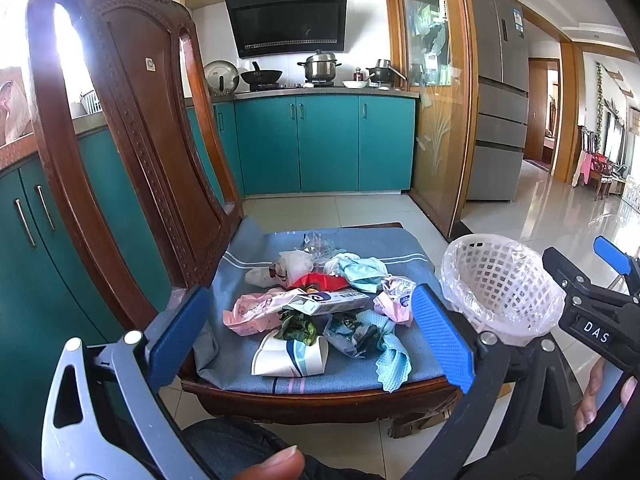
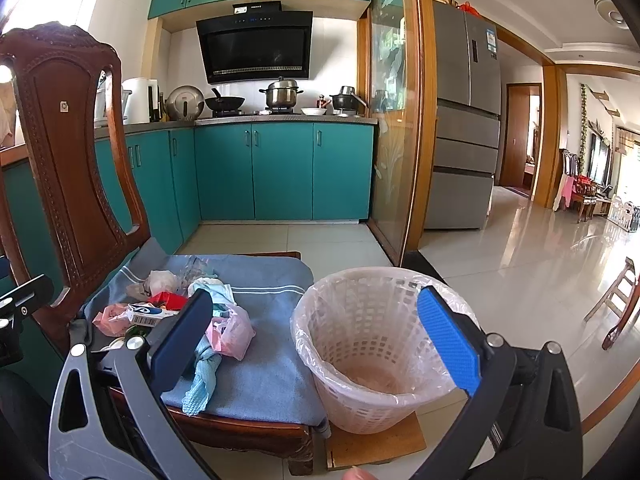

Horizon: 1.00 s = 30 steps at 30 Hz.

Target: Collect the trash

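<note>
On the blue seat cushion [image 1: 256,256] of a carved wooden chair [image 1: 132,128] we find the trash pile [image 1: 320,312]: a long white box [image 1: 332,302] lying crosswise, its long axis left to right, touching pink bags [image 1: 256,312], a crumpled paper cup [image 1: 288,356] and a light-blue cloth [image 1: 390,356] that droops over the front edge. Just right of the chair stands a lined white basket [image 2: 372,352], upright on cardboard [image 2: 376,444]. Our left gripper [image 1: 316,340] hangs released before the pile; our right gripper [image 2: 316,348] is spread too, empty, its left pad hiding part of the heap. Teal cabinets [image 2: 280,168] stand well behind.
</note>
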Tool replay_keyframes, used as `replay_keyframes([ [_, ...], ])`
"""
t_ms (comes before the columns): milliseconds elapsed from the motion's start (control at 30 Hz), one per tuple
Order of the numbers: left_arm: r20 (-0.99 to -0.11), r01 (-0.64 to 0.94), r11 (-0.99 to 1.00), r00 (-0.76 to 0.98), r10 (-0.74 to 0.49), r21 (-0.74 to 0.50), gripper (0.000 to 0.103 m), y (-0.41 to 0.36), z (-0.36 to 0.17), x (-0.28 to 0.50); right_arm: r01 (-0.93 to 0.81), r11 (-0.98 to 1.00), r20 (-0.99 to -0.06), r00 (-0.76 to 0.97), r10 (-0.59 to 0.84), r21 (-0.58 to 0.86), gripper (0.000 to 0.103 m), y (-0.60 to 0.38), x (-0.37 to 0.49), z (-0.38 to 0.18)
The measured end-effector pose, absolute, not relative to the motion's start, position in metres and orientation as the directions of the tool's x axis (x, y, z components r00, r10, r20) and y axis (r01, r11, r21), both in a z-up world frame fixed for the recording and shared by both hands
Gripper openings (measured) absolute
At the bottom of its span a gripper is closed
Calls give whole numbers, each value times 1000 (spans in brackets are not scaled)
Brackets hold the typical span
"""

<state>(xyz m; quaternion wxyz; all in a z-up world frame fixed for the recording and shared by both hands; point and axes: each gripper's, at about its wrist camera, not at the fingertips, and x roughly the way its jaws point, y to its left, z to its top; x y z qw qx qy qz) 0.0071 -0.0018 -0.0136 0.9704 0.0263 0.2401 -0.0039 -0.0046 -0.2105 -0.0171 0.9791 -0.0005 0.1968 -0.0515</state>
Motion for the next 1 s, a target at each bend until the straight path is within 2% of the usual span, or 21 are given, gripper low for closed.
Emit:
replay_keyframes([
  [533,-477,20,998,879,8,53,100,-3,-17,10,99,995,-401,911,-99,-19,100,-210,0,-19],
  [1000,-527,-3,998,849,33,58,100,5,-33,29,91,996,-435,896,-91,-21,100,-209,15,-28],
])
